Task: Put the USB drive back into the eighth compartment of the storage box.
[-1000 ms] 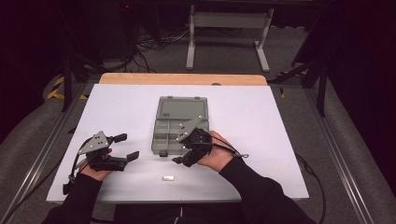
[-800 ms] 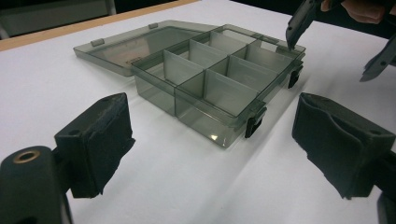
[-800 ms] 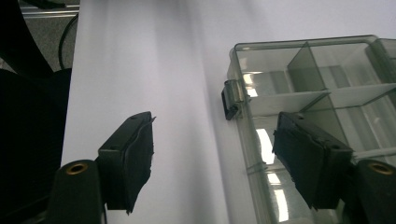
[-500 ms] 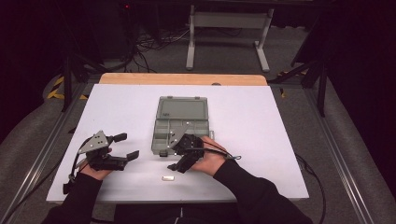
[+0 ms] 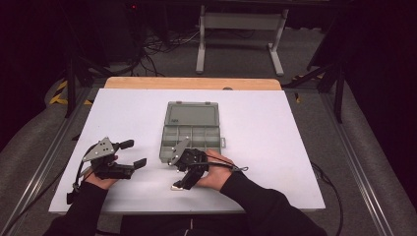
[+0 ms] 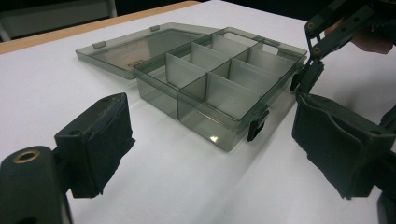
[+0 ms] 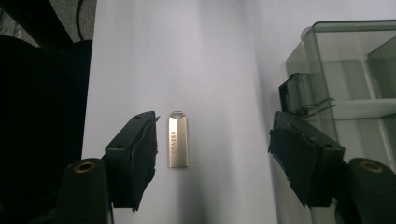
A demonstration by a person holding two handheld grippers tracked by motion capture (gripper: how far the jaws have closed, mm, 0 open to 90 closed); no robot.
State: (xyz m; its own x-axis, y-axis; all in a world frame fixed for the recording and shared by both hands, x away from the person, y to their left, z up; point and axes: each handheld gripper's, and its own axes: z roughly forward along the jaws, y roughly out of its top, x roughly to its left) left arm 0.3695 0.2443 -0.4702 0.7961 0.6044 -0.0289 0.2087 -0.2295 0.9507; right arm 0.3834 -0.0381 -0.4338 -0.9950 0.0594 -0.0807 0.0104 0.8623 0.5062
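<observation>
Reaching down toward the near edge of the white table (image 5: 295, 147), the right gripper (image 5: 183, 183) is straddling a small silver USB flash drive (image 7: 178, 141) that is lying flat on the tabletop, just in front of the organizer box's near wall. In the right gripper view, the drive is sitting between the two black pads, much closer to one pad than to the other, and neither pad is touching it; the jaws are standing apart and have just been closing a little around it. The step in hand looks like picking the drive up, probably to drop it into one of the box's compartments.

The next move seems to call for shifting the gripper slightly so the drive sits midway between the pads, lowering until the pad tips are nearly on the table, then closing across the drive's narrow width. The drive is thin and smooth, so a shallow or off-centre pinch could let it skid or flip.

Left of the box's near corner, the left gripper (image 5: 133, 155) is resting on the table in the left hand (image 5: 98, 177), jaws spread wide with nothing between them, pointing toward the box.

Beyond the drive, the translucent grey organizer box (image 5: 192, 140) is lying open, its compartments looking empty, with its lid (image 5: 193, 114) folded flat on the far side.
</observation>
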